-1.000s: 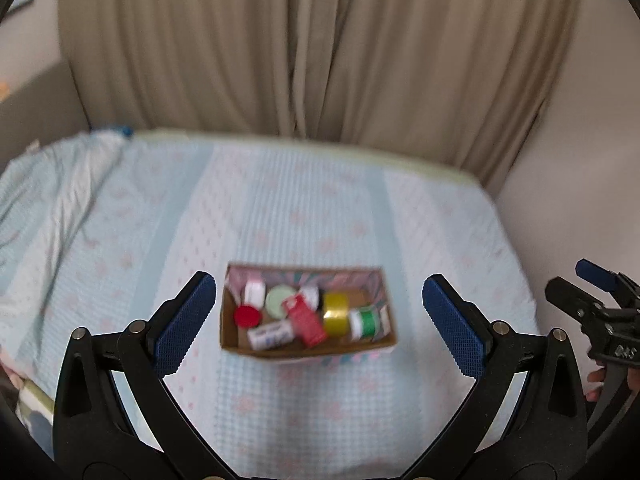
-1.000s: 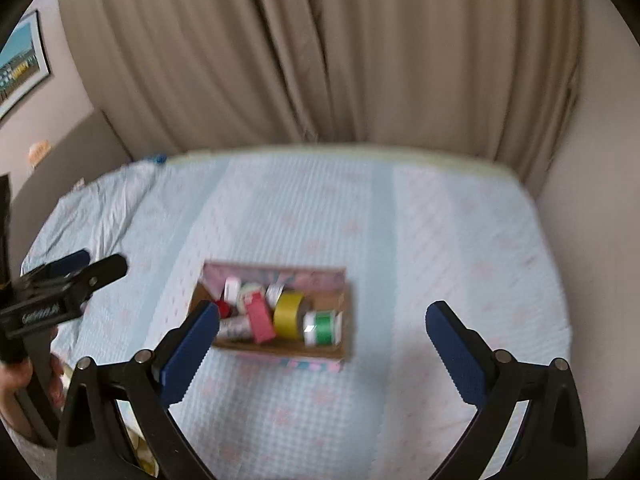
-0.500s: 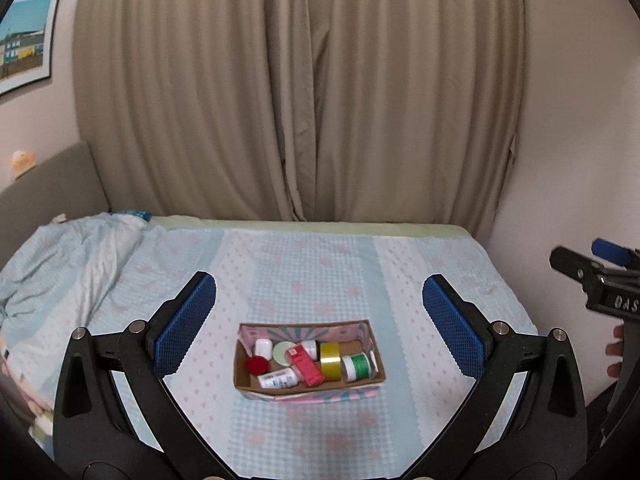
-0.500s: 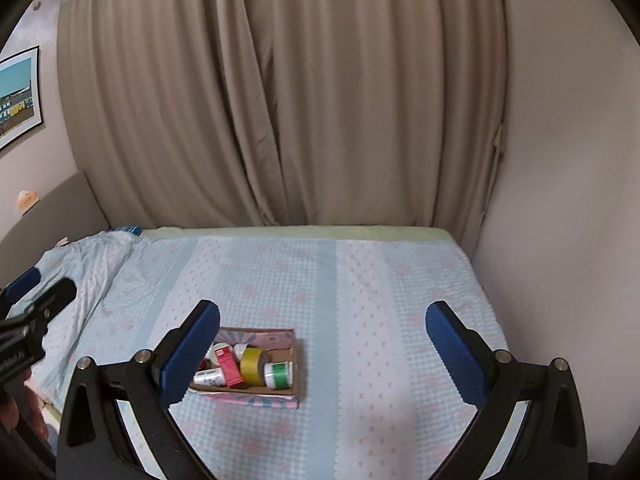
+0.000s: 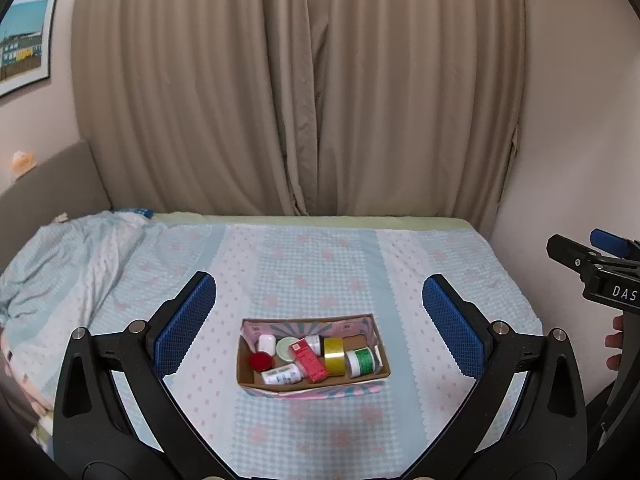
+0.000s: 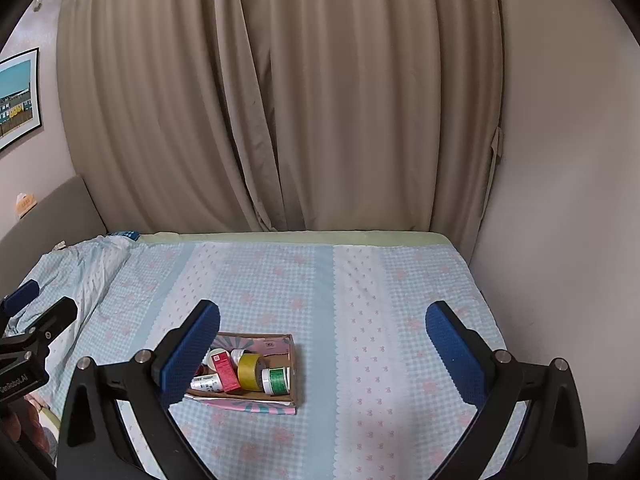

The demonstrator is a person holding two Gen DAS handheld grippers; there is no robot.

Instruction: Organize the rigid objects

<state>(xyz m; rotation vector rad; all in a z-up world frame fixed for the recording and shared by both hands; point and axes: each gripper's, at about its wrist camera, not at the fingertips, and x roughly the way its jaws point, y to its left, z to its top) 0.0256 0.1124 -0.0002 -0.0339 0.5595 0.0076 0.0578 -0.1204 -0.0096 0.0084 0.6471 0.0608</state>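
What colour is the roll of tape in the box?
Yellow tape roll, standing in the cardboard box; clearest in the left wrist view.

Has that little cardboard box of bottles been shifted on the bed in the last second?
Cannot tell for sure, probably not. The cardboard box sits on the same pale blue stripe of the bedspread as before; it looks smaller because both cameras pulled back and tilted up.

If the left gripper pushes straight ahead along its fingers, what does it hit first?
Probably the bedspread just beyond the cardboard box; the left gripper is open, nothing between its fingers. Depth is hard to judge.
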